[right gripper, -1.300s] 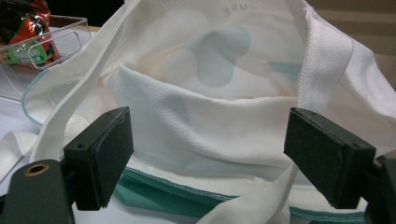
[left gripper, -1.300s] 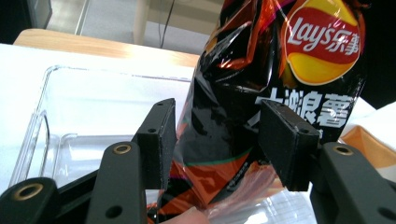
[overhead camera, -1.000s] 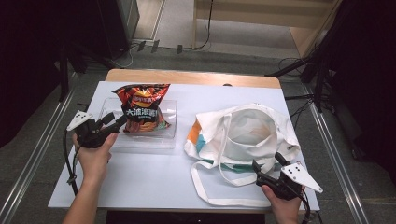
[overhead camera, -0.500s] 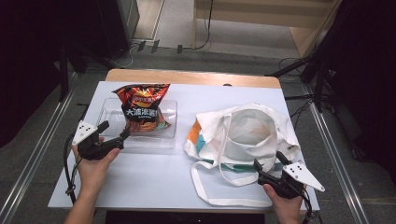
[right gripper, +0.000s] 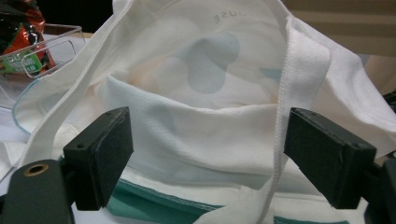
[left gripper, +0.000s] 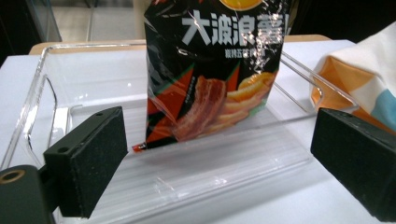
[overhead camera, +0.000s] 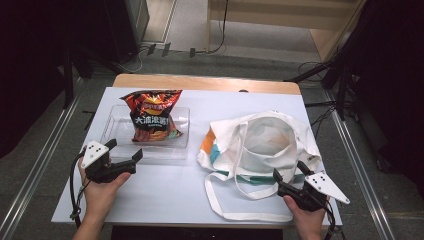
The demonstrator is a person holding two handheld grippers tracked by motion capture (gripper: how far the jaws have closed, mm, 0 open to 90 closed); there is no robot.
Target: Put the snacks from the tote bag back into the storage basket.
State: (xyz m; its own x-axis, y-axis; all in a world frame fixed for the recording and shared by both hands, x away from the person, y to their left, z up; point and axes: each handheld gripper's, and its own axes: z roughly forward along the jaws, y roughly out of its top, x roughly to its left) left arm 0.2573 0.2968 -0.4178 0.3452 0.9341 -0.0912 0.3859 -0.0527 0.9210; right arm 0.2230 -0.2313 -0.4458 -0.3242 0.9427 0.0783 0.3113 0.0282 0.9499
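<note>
- High view, near edge: the left gripper [overhead camera: 126, 156] is held low over the white table [overhead camera: 165, 195] at the near left, just short of the clear tray [overhead camera: 112, 122]; its jaws have just been opening and are seen spread wide, with nothing between them.
- Near right: the right gripper [overhead camera: 289, 174] is set at the near rim of the tote bag [overhead camera: 270, 145], jaws apart on either side of the bag's near edge. Whether the pads touch the cloth cannot be told; no pinch on the fabric is seen.
- Left gripper view: the left gripper's pads [left gripper: 88, 158] are seen well apart, framing the tray's near wall and the chip bag [left gripper: 212, 70] beyond; neither is touched.
- Right gripper view: the right gripper's pads [right gripper: 100, 154] are seen wide apart, with the bag's near wall and one white strap [right gripper: 299, 79] lying between them, ungripped as far as can be judged.
- Middle, left: the chip bag [overhead camera: 152, 114] is propped in the tray, its top leaning past the far wall.
- Middle, right: the tote bag is laid open, mouth upward, with a loose strap [overhead camera: 220, 200] looped toward the near edge.
- Far: a strip of the wooden tabletop [overhead camera: 205, 82] is seen beyond the white sheet.
</note>
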